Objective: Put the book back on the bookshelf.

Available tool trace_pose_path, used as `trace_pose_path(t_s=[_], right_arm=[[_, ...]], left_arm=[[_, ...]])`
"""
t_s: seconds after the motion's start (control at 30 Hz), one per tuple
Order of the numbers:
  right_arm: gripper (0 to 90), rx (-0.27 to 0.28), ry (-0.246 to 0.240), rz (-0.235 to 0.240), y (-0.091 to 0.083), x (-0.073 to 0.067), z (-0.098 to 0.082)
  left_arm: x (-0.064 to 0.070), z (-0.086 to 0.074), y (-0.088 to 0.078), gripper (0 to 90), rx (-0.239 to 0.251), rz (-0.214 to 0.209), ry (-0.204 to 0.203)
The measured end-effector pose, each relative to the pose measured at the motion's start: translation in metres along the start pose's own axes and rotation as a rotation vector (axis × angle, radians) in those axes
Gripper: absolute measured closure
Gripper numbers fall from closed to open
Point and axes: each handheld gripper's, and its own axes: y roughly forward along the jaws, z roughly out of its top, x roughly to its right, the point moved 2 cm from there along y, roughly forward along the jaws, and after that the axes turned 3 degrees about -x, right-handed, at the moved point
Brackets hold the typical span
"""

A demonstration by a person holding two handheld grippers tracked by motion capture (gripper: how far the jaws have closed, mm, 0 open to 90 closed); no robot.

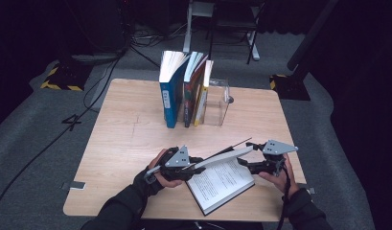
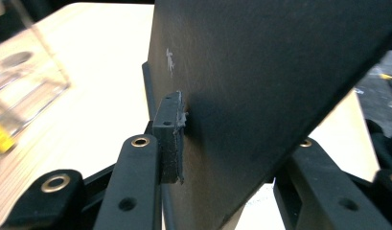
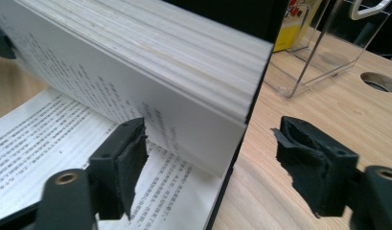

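Across the left gripper view, much of the light wooden table [image 2: 107, 91] was hidden by the black cover of the open paperback book [image 2: 260, 72], and the far jaw was covered by it. The left gripper [image 1: 196, 163] was clamped on that raised cover and its block of pages. The book [image 1: 222, 182] lay at the table's near edge. The right gripper [image 3: 210, 158] was spread wide, its pads straddling the cover's edge without pressing
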Motion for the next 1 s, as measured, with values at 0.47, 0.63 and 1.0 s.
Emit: trace_pose_path(t_s=[0.47, 0.63, 1.0], right_arm=[[44.9, 0.04, -0.071, 0.107, 0.003, -0.008, 0.017], [54.6, 0.027, -0.104, 0.122, 0.005, -0.015, 0.019], [62.4, 0.006, -0.162, 0.215, 0.016, -0.036, 0.023]], left_arm=[[-0.015, -0.006, -0.012, 53.5, -0.067, 0.069, -0.058], [-0.022, -0.009, -0.019, 48.7, -0.089, 0.128, -0.066], [-0.028, -0.007, -0.019, 43.3, -0.14, 0.176, -0.085]])
